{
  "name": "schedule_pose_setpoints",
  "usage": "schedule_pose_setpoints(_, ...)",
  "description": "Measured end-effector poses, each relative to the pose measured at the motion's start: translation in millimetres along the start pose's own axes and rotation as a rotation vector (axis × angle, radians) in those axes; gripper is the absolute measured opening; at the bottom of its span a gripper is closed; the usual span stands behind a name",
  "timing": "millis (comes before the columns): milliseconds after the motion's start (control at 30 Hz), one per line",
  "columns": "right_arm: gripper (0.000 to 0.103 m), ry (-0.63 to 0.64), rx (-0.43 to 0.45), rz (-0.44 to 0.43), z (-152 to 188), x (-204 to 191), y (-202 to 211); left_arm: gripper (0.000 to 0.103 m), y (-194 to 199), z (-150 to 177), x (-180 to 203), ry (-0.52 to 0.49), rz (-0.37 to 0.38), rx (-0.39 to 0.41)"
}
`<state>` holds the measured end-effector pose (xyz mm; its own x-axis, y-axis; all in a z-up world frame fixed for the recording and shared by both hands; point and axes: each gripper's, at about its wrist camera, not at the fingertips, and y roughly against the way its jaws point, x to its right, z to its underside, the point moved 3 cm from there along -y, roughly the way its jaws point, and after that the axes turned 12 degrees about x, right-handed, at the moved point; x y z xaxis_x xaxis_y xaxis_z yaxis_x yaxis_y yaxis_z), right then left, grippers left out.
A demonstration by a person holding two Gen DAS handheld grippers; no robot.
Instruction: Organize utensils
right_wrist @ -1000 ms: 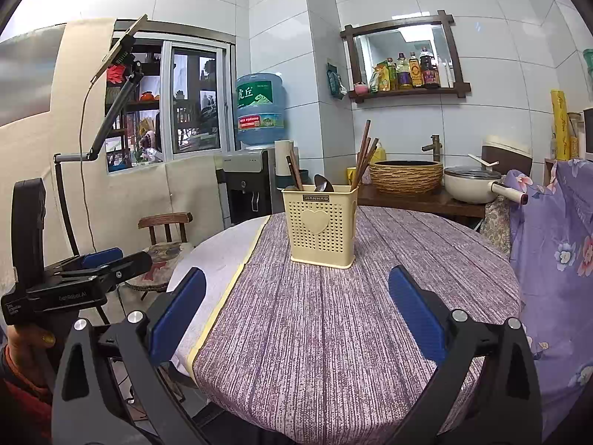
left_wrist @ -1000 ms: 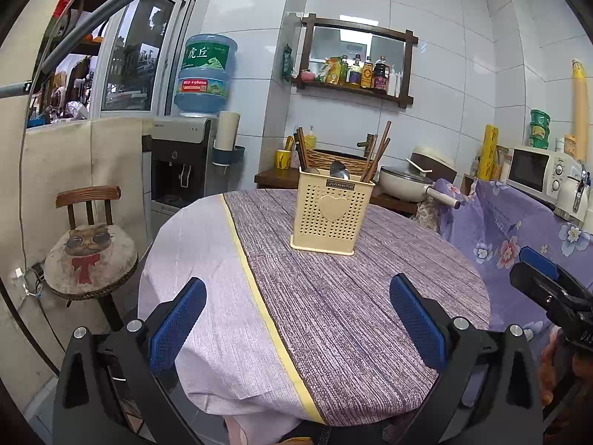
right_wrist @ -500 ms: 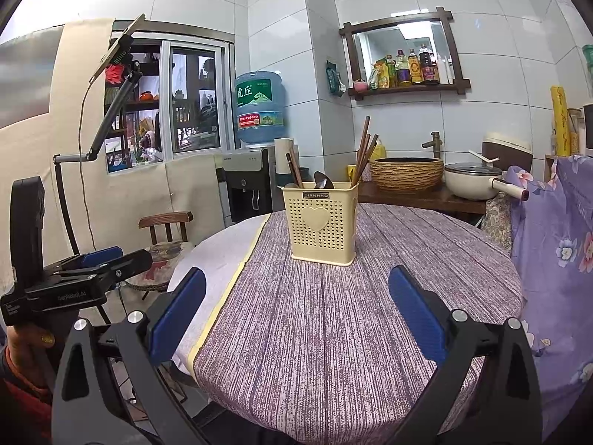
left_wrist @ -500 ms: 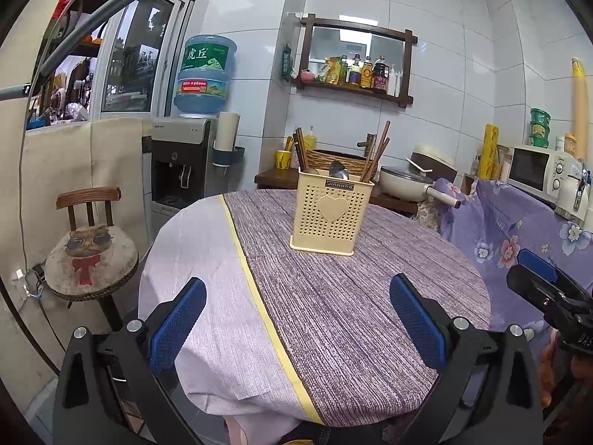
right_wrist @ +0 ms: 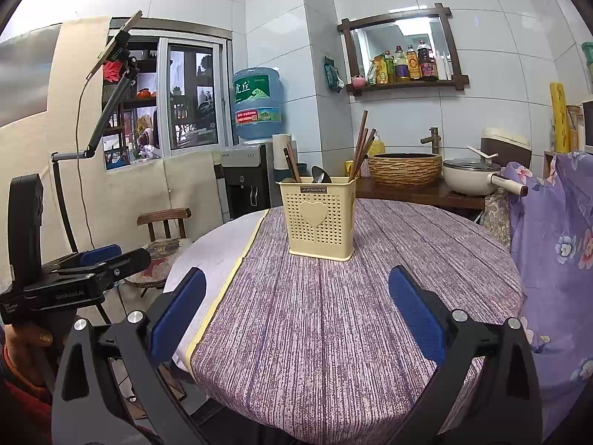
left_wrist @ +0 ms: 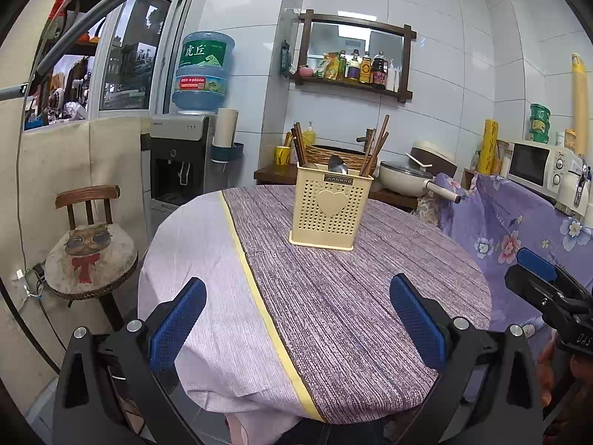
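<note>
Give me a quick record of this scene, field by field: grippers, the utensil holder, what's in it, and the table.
left gripper: open, holding nothing, held back over the near table edge
right gripper: open, holding nothing, also short of the holder
utensil holder: cream perforated plastic box with a heart, upright on the table
contents: brown chopsticks leaning at both ends, metal spoon in the middle
table: round, purple striped cloth with a pale section on one side
loose utensils on table: none visible

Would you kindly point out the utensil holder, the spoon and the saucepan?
utensil holder (left_wrist: 328, 210), left wrist view, heart on its front wall.
spoon (right_wrist: 320, 175), right wrist view, its bowl.
saucepan (right_wrist: 467, 180), right wrist view, its side.
</note>
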<state>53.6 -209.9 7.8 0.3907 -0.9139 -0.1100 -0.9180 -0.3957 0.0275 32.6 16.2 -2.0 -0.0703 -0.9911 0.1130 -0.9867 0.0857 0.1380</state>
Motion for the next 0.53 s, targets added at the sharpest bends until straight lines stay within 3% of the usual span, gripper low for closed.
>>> schedule_pose_setpoints(533,0.097,-0.011,-0.004,0.007,3.0,3.1,-0.8,0.098,-1.7,0.8,0.9,-0.001,-0.004,-0.01)
